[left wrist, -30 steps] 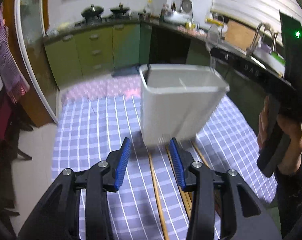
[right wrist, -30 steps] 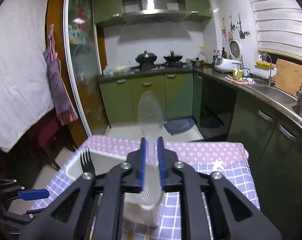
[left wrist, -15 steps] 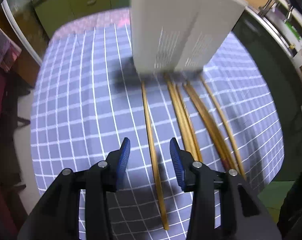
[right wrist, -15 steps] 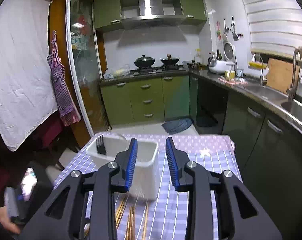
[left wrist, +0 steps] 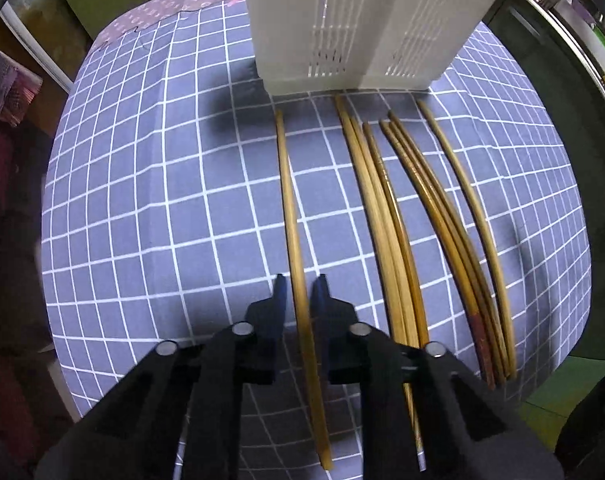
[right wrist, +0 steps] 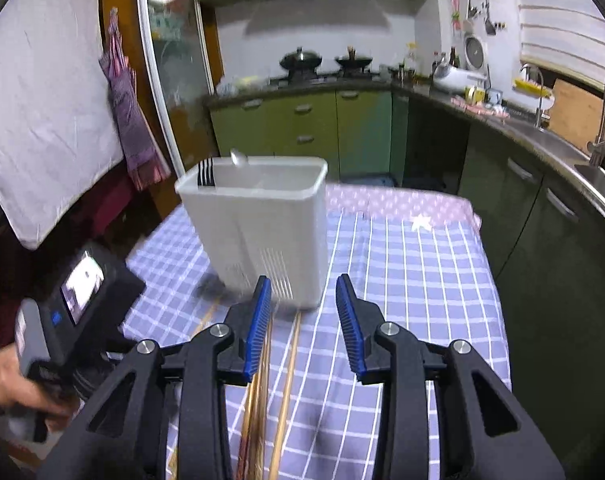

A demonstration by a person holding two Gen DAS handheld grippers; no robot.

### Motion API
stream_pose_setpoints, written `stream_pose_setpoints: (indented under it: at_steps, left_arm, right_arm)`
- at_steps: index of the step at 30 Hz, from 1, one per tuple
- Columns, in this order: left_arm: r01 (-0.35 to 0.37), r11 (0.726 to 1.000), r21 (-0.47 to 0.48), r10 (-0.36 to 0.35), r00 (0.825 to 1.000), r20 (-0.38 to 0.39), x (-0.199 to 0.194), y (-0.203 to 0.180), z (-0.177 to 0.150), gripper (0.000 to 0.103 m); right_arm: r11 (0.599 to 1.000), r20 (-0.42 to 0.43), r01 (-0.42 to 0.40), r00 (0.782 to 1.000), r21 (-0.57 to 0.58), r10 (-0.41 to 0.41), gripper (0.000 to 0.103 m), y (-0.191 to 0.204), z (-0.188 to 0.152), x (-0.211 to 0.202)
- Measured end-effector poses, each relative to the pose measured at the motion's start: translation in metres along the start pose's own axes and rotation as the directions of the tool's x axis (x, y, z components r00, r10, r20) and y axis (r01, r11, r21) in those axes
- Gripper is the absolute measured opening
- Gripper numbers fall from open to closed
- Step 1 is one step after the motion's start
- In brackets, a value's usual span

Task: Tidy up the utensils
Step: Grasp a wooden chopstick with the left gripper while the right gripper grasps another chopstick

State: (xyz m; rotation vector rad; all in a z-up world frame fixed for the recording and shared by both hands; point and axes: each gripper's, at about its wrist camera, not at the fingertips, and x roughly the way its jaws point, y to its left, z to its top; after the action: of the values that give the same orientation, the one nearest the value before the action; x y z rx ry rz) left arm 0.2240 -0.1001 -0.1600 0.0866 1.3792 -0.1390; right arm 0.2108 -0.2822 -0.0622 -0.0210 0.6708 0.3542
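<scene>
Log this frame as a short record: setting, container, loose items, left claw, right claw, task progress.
setting: kitchen table with a checked cloth
container: white holder upright on the cloth, a fork and a spoon in it
loose items: chopsticks lying side by side in front of the holder
left claw: has just been closing, now around the single chopstick lying apart on the left
right claw: has just been opening, nothing between its pads
task progress: chopsticks not yet in the holder
</scene>
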Motion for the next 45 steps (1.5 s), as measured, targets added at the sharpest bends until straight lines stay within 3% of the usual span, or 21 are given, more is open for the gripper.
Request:
stream_pose_setpoints:
  at_steps: [4,7,12,14,16,20,26,34,38,41,45]
  left_arm:
    - [0.008,1.0,0.005,-0.008,1.0,-0.005,0.001,-0.004,0.007,0.008]
    - [0.027,1.0,-0.008,-0.027,1.0,0.002,-0.001,0.0,0.011,0.007]
    - [0.046,0.999,-0.017,-0.045,0.998,0.051,-0.02,0.022,0.004,0.007]
    - [0.042,0.999,-0.009,-0.041,0.995,0.091,-0.032,0.026,0.003,0.007]
    - [0.043,0.999,-0.001,-0.043,0.991,0.125,-0.045,0.026,0.001,0.007]
    - [0.039,0.999,0.012,-0.041,0.972,0.231,-0.074,0.03,-0.008,0.007]
    - [0.038,0.999,0.013,-0.04,0.937,0.347,-0.103,0.033,-0.024,0.007]
    - [0.032,0.999,0.025,-0.04,0.909,0.414,-0.118,0.036,-0.038,0.007]
    - [0.032,0.999,0.033,-0.043,0.904,0.425,-0.119,0.035,-0.043,0.007]
    - [0.03,0.999,0.04,-0.045,0.899,0.435,-0.121,0.036,-0.047,0.007]
    - [0.028,0.998,0.05,-0.047,0.892,0.45,-0.122,0.035,-0.051,0.007]
  right_arm:
    - [1.0,-0.087,0.012,0.996,-0.011,-0.013,0.034,-0.004,-0.01,0.013]
    - [1.0,-0.203,-0.025,0.979,-0.011,0.022,0.034,-0.006,-0.015,0.029]
    - [0.997,-0.376,-0.074,0.924,-0.004,0.067,0.034,-0.008,-0.028,0.056]
    - [0.994,-0.45,-0.104,0.887,0.031,0.107,0.034,-0.01,-0.033,0.069]
    - [0.994,-0.492,-0.105,0.863,0.042,0.112,0.034,-0.011,-0.037,0.078]
    - [0.993,-0.587,-0.105,0.802,0.049,0.114,0.03,-0.009,-0.041,0.099]
    - [0.996,-0.65,-0.086,0.755,0.032,0.087,0.022,-0.001,-0.047,0.124]
    - [0.998,-0.681,-0.047,0.732,-0.031,0.013,0.02,0.02,-0.048,0.147]
    - [0.996,-0.687,0.0,0.724,-0.093,-0.064,0.01,0.031,-0.045,0.153]
    - [0.994,-0.693,0.004,0.717,-0.105,-0.076,0.008,0.037,-0.045,0.157]
    - [0.992,-0.68,0.004,0.728,-0.123,-0.088,0.007,0.044,-0.044,0.159]
